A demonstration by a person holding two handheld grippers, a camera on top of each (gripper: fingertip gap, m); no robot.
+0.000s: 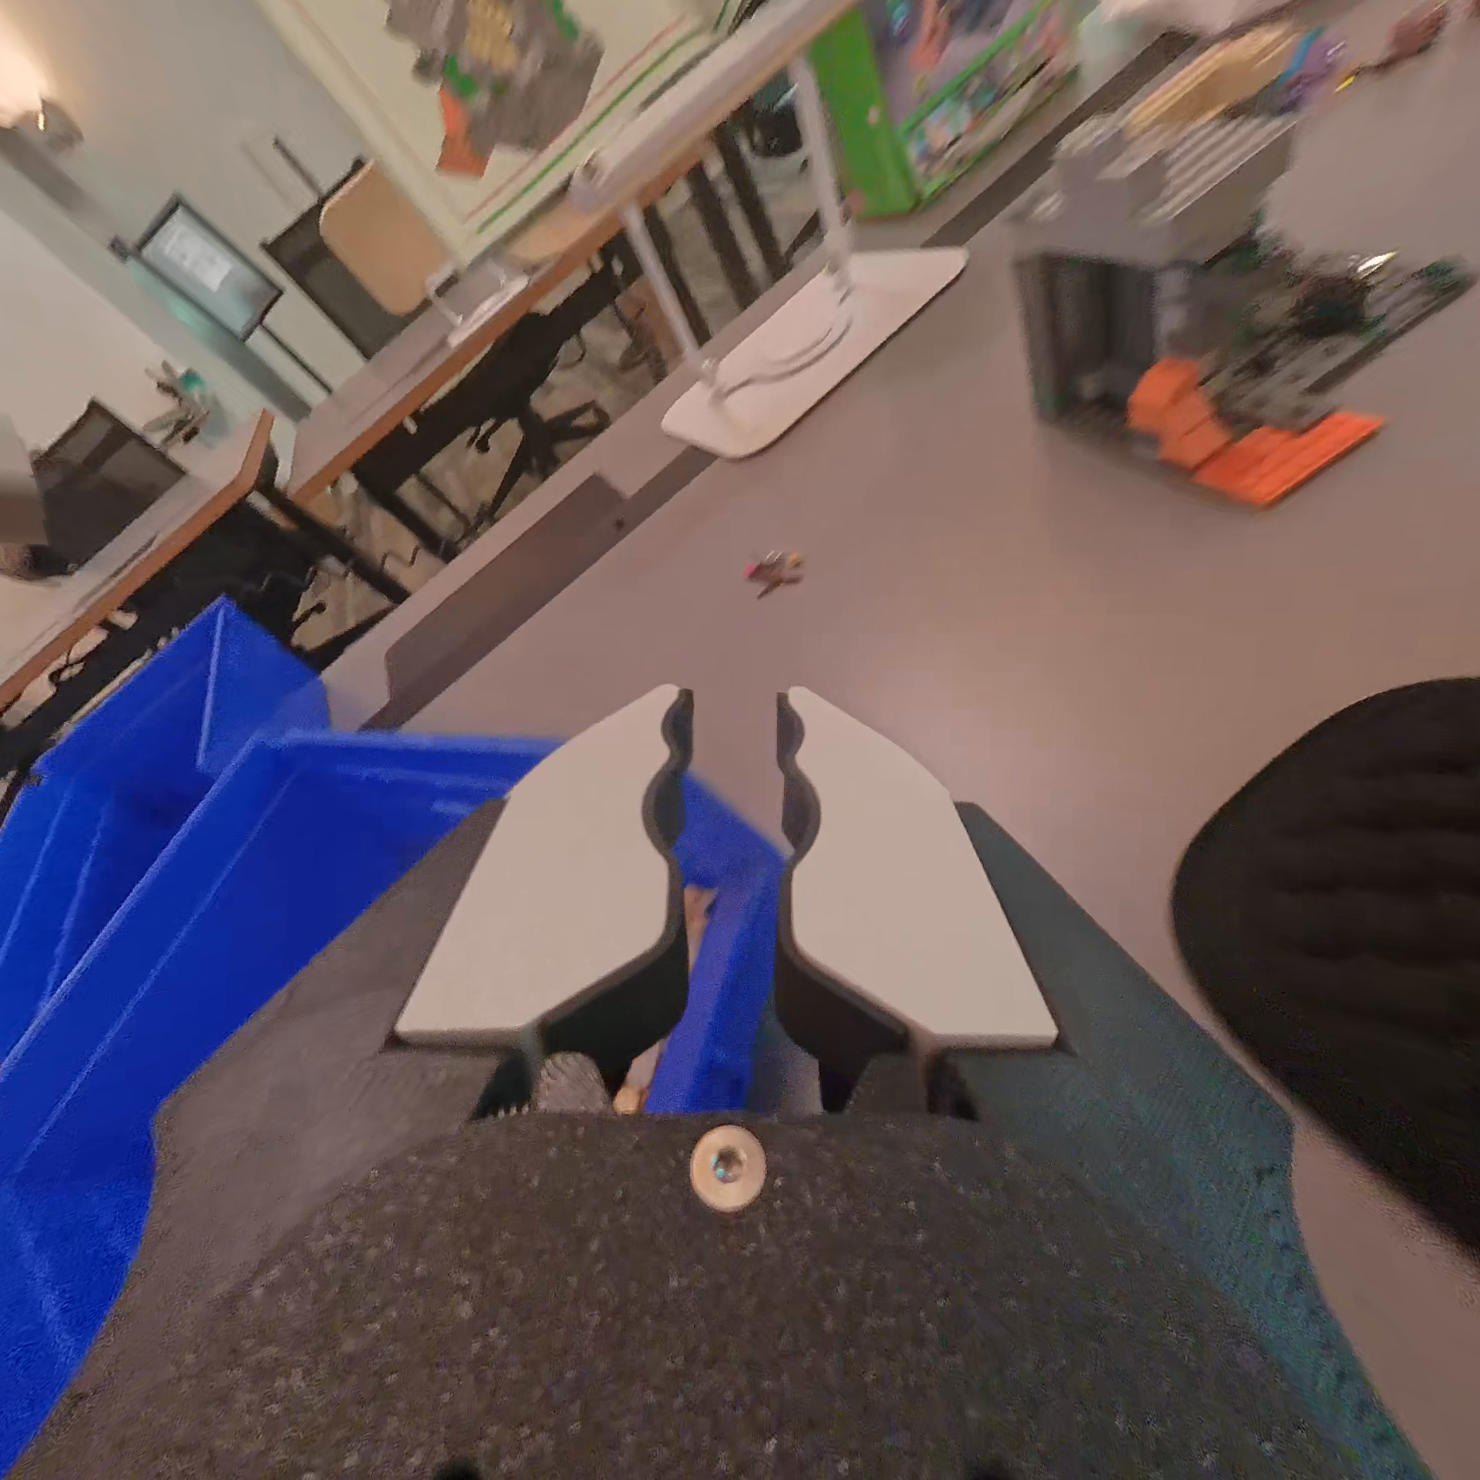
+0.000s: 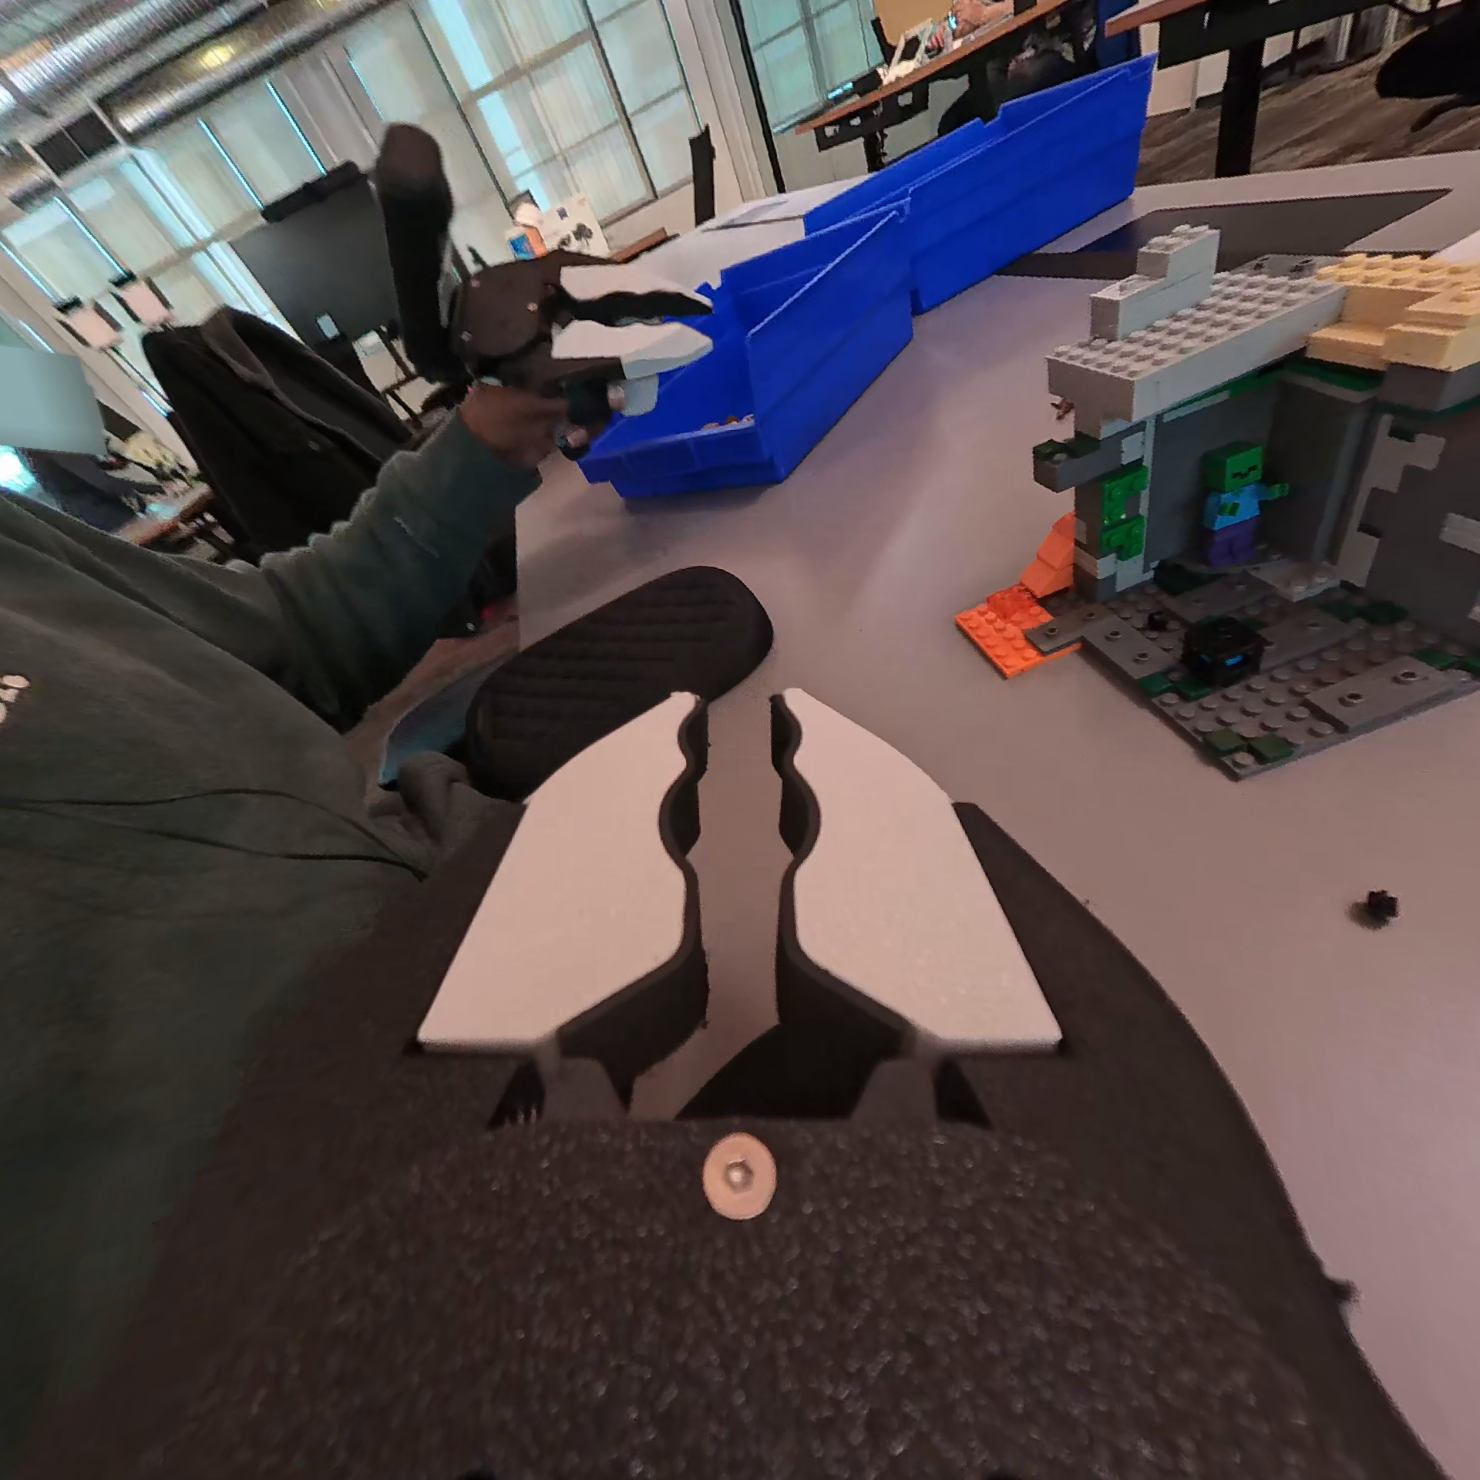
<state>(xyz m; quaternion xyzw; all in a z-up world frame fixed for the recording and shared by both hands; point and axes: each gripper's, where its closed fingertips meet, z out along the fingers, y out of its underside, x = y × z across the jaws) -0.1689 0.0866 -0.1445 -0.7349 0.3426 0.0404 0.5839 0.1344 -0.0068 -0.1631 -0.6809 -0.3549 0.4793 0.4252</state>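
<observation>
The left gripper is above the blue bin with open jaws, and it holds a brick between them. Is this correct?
Not quite. The left gripper is above the blue bin with open jaws, but they hold nothing: the left wrist view shows only bare table between them.

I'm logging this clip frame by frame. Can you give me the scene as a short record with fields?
surface: grey table
left gripper: jaws open, empty, raised over the nearest blue bin
right gripper: jaws open, empty, above the table beside a black pad
blue bins: a row along the table's far side
brick model: grey walls, orange pieces, green figure inside
loose bits: small dark piece; tiny coloured piece
person: green sleeve
</observation>
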